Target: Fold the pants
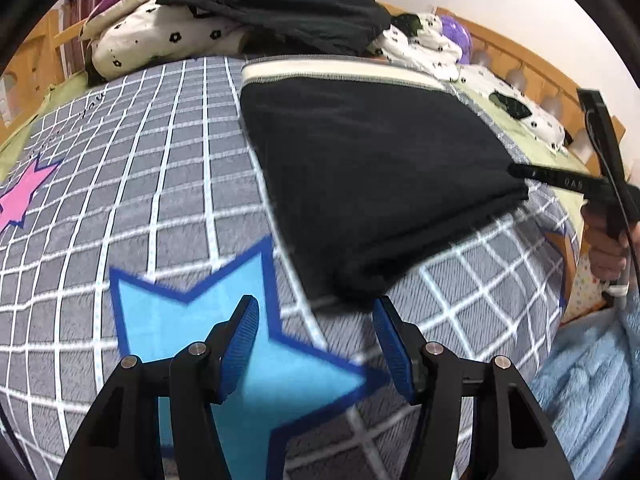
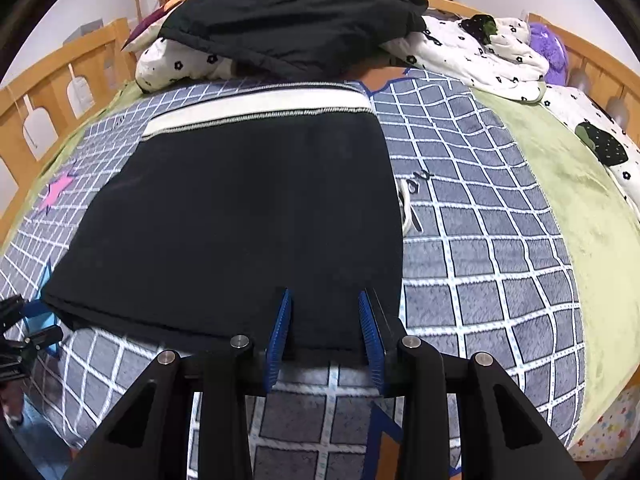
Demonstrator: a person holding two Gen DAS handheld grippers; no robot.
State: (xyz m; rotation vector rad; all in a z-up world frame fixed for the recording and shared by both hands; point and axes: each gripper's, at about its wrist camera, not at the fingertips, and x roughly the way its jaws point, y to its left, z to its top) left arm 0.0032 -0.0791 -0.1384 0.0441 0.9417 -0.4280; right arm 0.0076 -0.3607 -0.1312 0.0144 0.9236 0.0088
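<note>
The left claw (image 1: 316,320) stands with its blue pads apart and nothing between them; below the gap lies only the bed cover and a light blue star (image 1: 256,360) printed on it. Just ahead of its right finger, and a little to the right, is the near corner of the folded black pants (image 1: 372,168); the finger's tip lies close to that edge, though contact cannot be made out through the blur. The pants stretch away from this claw, with a pale waistband (image 1: 340,70) along their far edge.

The right claw (image 2: 325,312) also has its pads apart, more narrowly. Its tips reach over the near hem of the pants (image 2: 240,216), and the black cloth shows in the gap, but the pads do not visibly press on it. From this claw the pants run straight ahead as a flat, squared stack, the waistband (image 2: 256,110) at the far end. A white drawstring (image 2: 406,208) peeks out at the right edge.

Under everything is a grey blanket (image 2: 480,240) with a white grid, spread on the bed. To the right of it lies a green sheet (image 2: 580,220). Beyond the waistband, well away from both claws, a dark garment (image 2: 288,20) is heaped over a white flowered quilt (image 2: 480,52). A wooden bed rail (image 2: 52,80) runs along the left.
</note>
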